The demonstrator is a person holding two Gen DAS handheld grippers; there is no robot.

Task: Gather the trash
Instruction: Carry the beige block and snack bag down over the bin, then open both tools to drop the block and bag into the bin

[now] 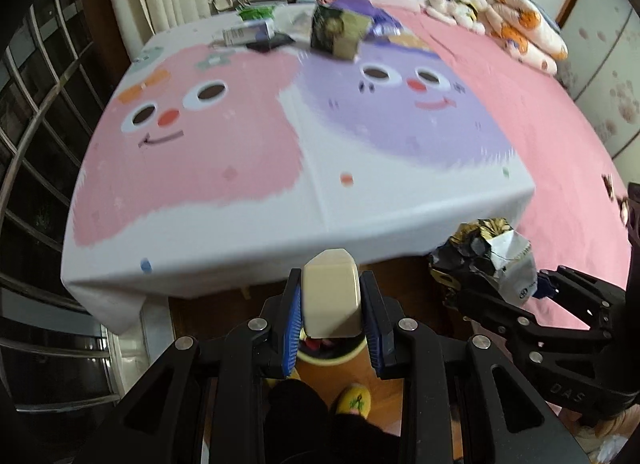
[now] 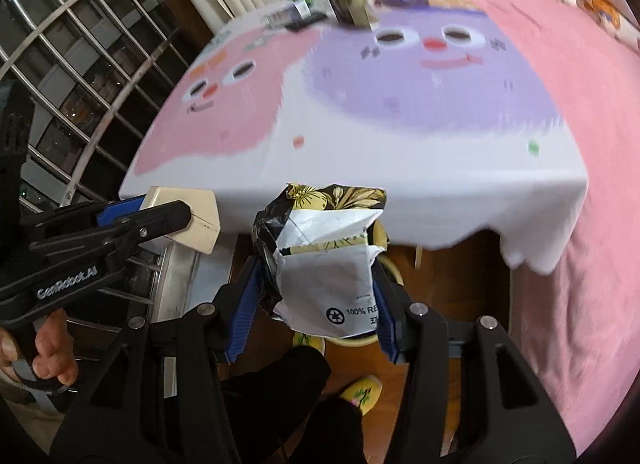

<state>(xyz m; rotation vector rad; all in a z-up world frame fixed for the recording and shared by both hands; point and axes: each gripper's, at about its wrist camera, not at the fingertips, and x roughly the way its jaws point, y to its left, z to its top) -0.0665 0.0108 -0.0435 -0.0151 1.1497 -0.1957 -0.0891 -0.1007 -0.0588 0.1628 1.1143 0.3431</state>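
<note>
My left gripper (image 1: 331, 300) is shut on a cream carton (image 1: 330, 298), held past the front edge of the cloth-covered table (image 1: 280, 200). Below it sits a yellow-rimmed bin (image 1: 332, 356) on the floor. My right gripper (image 2: 316, 276) is shut on a crumpled black, yellow and white bag (image 2: 324, 260), also off the table edge, above the bin (image 2: 360, 340). From the right wrist view the carton (image 2: 188, 220) and left gripper (image 2: 160, 216) show at left. More trash lies at the table's far end: a dark patterned box (image 1: 338, 32), a small carton (image 1: 248, 32), wrappers.
A pink bed (image 1: 540, 124) with pillows and soft toys lies right of the table. A barred window (image 1: 40, 144) runs along the left. The person's dark trouser legs and yellow slippers (image 1: 354, 400) are on the wooden floor below the grippers.
</note>
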